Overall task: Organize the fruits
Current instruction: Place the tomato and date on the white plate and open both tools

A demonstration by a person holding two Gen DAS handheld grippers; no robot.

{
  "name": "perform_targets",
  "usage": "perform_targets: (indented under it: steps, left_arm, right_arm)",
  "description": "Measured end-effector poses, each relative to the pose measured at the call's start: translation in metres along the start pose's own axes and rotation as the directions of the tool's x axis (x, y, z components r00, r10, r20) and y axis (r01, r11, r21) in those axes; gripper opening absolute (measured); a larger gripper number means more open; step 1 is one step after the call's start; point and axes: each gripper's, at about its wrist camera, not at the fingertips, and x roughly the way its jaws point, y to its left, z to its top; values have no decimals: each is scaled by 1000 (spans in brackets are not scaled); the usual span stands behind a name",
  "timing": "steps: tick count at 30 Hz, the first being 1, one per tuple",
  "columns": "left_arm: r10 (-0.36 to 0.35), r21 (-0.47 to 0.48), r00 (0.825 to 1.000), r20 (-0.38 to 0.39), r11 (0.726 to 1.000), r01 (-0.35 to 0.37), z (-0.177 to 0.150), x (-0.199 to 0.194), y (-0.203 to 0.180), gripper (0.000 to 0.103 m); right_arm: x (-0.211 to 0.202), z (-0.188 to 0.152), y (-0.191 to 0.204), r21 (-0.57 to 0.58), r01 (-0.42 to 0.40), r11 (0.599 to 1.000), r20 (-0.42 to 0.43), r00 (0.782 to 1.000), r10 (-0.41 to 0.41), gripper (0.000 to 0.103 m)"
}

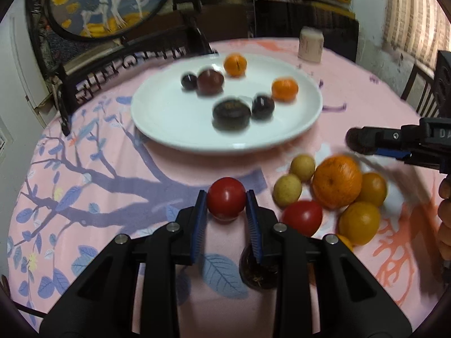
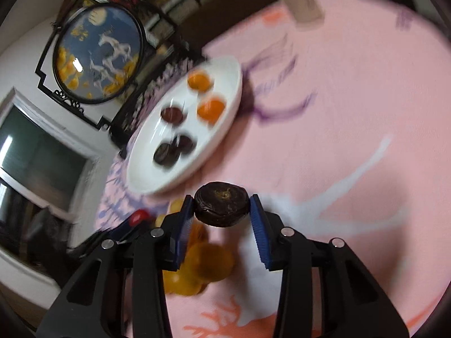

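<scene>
A red tomato point(image 1: 226, 202) sits between the blue pads of the left hand-held gripper point(image 1: 225, 205), which is clamped on it just above the pink-clothed worktop point(image 1: 112, 186). Right of that gripper lies a loose cluster: a second tomato point(image 1: 302, 217), a large orange point(image 1: 337, 181), two pale yellow fruits point(image 1: 287, 190) and two amber ones point(image 1: 359, 223), all touching or nearly so. Ahead of it stands the white plate point(image 1: 169, 129), carrying two small oranges point(image 1: 235, 64) and several dark fruits point(image 1: 231, 114) (blurred, so their kind is uncertain).

The right hand-held gripper point(image 2: 221, 208) grips a flat, dark round fruit point(image 2: 221, 204) between its pads, held above the worktop with the plate ahead and to its left. A pale jar point(image 1: 311, 44) stands beyond the plate.
</scene>
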Motion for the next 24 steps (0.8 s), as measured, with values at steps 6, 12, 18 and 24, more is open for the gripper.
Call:
perform_targets:
  steps: [6, 12, 18, 24]
  left_arm:
    - [3, -65, 996, 86, 998, 2, 27, -24, 14, 28]
    - [-5, -148, 1000, 29, 989, 10, 77, 13, 33, 28]
    - [48, -215, 999, 13, 976, -44, 76, 41, 48, 64]
    - [32, -226, 999, 24, 974, -25, 68, 25, 54, 67]
  right_arm:
    - [-19, 15, 21, -88, 28, 996, 130, 991, -17, 41]
    - [28, 48, 67, -196, 39, 980, 46, 998, -31, 41]
    - [56, 52, 64, -201, 123, 972, 70, 991, -111, 57]
    - [23, 47, 58, -223, 116, 968, 135, 987, -88, 59]
